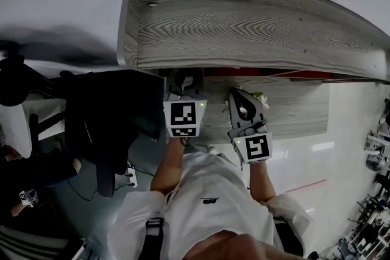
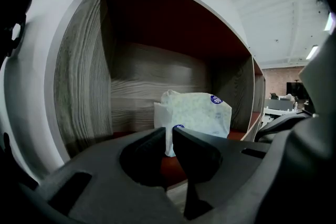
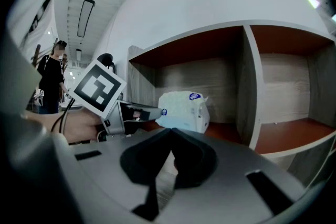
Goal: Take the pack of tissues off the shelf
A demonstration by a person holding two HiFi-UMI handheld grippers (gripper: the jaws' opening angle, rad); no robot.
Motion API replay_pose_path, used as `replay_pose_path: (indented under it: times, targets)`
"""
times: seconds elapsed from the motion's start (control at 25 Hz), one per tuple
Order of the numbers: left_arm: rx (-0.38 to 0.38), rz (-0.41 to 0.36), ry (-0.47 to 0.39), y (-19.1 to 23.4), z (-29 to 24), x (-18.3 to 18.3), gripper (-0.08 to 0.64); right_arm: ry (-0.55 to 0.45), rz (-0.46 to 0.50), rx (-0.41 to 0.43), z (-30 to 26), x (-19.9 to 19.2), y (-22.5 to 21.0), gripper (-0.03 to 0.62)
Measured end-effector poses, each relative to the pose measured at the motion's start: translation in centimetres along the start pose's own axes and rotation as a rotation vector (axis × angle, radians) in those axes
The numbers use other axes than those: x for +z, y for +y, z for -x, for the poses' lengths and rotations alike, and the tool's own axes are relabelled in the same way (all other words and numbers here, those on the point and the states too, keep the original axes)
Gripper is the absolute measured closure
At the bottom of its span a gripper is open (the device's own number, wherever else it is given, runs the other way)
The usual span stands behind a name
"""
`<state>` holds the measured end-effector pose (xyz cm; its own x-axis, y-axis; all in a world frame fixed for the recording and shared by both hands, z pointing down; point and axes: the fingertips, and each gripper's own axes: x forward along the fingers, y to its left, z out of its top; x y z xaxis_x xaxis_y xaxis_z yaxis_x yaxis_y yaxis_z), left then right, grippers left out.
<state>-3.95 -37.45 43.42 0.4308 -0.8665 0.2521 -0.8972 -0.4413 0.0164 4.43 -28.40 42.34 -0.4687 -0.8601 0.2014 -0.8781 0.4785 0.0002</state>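
Your left gripper (image 2: 169,134) points into the left-end compartment of the wood-grain shelf (image 2: 79,86). Its jaws are only a narrow slit apart and clamp nothing. Through that slit you see the lower left corner of the pack of tissues (image 2: 197,115). The pack stands upright on the compartment's reddish-brown floor, nearer the back wall than the front edge. It is white with a faint pattern and small round blue marks. In the right gripper view, the left gripper's tip sits just beside the pack's left face; you cannot tell whether it touches. To the right, your right gripper (image 3: 169,131) is held in front of the shelf with its jaws closed tip to tip on nothing, aimed just below the pack. Right of the pack, a pale upright divider (image 3: 251,86) separates this compartment from the next. In the head view, both grippers sit side by side at the shelf's front, marker cubes facing up.
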Motion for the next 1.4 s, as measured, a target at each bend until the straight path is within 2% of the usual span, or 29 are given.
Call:
replay_pose_path:
  times: [0.2,0.52,1.4]
  targets:
    - [-0.017,-0.002,-0.003,-0.2,0.3,-0.2,0.525,-0.005,0.004,-0.003,0.2,0.1,0.0,0.568]
    - [-0.071,-0.024,-0.015,-1.5,1.9,-0.5,0.529,-0.019,0.01,-0.002,1.1,0.4,0.4,0.568]
    - [-0.055,-0.013,-0.057,-3.9,9.5,-1.9,0.531,-0.048,0.041,-0.001,6.5,0.1,2.7,0.568]
